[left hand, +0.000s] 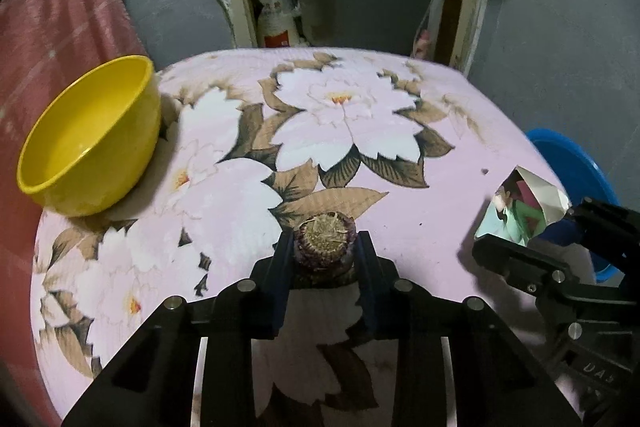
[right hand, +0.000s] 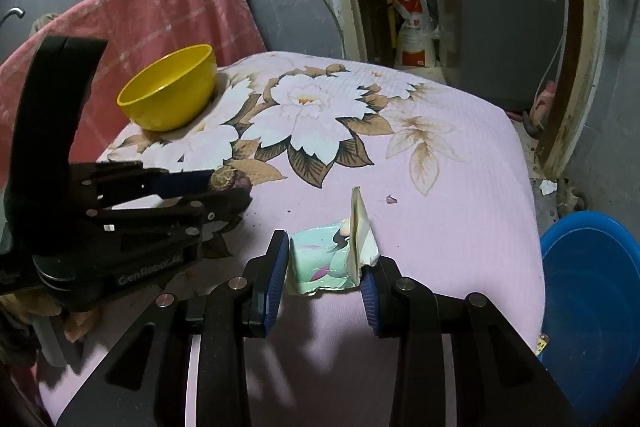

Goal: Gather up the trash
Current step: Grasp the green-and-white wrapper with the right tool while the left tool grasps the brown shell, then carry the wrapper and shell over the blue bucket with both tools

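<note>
On the flowered cloth [left hand: 440, 155]:
Left gripper [left hand: 324, 247]: I clamp the onion stub [left hand: 325, 241].
Right gripper [right hand: 326, 279]: I hold the torn carton [right hand: 332, 259].
Risk: the round stub may squirt from my pads.

Blue tub [right hand: 592, 291] cropped at frame edge

dim indoor light, soft shadows, fisheye bending, dark vignetted corners

onion stub [left hand: 325, 241]: purple, cut-end up | torn carton [right hand: 332, 259]: crumpled, perhaps empty
</note>
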`<state>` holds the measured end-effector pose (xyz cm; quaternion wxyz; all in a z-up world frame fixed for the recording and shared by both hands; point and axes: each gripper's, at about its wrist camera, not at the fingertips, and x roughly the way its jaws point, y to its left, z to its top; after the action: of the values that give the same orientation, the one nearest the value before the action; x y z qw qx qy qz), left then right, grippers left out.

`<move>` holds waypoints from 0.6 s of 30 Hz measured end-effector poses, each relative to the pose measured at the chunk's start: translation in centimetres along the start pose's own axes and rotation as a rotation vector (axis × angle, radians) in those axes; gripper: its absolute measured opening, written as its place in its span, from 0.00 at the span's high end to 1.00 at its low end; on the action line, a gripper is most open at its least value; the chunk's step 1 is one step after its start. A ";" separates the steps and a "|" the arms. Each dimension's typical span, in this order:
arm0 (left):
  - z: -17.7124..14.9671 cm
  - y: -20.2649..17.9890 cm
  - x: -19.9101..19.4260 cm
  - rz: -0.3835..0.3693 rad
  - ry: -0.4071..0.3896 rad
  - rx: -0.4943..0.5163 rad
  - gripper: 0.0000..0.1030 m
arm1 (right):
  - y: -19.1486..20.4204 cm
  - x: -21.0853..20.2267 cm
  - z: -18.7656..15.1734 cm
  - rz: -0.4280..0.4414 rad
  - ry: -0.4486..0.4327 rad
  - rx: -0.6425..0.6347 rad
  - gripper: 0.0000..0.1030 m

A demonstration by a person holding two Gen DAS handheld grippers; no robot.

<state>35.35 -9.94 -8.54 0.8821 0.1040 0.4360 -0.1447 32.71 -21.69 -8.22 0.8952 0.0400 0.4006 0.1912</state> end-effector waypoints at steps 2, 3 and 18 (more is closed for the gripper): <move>-0.3 -0.1 -1.2 -0.015 -0.044 -0.025 0.74 | -0.1 -0.6 -0.1 0.008 -0.022 0.010 0.70; -0.4 -0.2 -1.9 -0.022 -0.066 -0.039 0.74 | -0.1 -0.9 -0.1 0.008 -0.033 0.013 0.70; 0.7 -3.8 -12.6 -0.129 -0.515 -0.192 0.74 | -0.6 -13.4 0.9 -0.086 -0.459 -0.014 0.70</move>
<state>27.30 -11.64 1.78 0.9586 -0.0482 0.2151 -0.1802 25.47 -27.15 1.64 0.9704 0.0593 0.1864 0.1414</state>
